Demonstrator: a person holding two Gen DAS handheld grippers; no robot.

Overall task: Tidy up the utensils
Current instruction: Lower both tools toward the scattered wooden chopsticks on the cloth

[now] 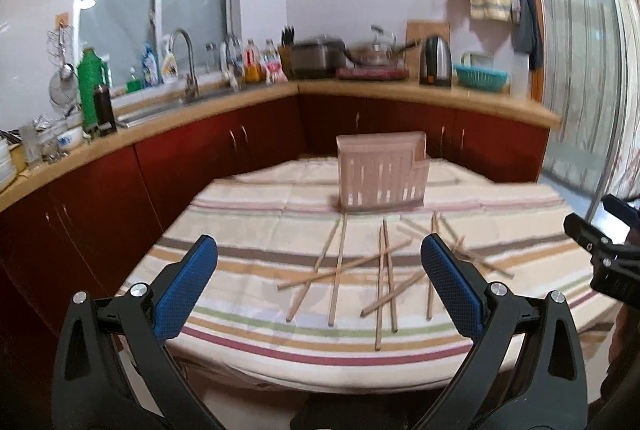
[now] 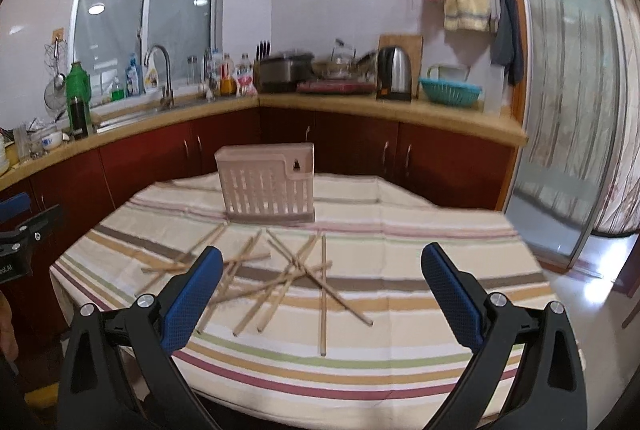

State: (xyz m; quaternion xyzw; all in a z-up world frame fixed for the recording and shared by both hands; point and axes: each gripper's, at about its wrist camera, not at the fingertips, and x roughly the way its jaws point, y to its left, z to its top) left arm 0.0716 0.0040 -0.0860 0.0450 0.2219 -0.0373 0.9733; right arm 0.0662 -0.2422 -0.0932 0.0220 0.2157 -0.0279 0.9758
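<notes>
Nothing has been gathered yet, by the look of it: this seems the opening step, with both sets of tongs hovering over the near edge of the worktop (image 1: 248, 214). The left tongs (image 1: 318, 284) stand wide apart and empty; the right tongs (image 2: 322, 294) are likewise spread and hold nothing. The chopsticks (image 1: 360, 270) lie just ahead of both, scattered and crossing one another between the blue pads. Beyond them, straight ahead of the left tongs and a little left of the right ones, the holder (image 2: 266, 184) stands upright, apparently empty.

The next move likely calls for lowering one set of tongs onto a single stick at the edge of the heap, where it lies clear of the others, then closing across its width.

The chopsticks are thin, straight, pale wooden rods. The holder is a pinkish plastic box with slotted walls. A striped cloth (image 2: 420, 250), soft and slightly creased, covers the worktop, so sticks may drag on it.
</notes>
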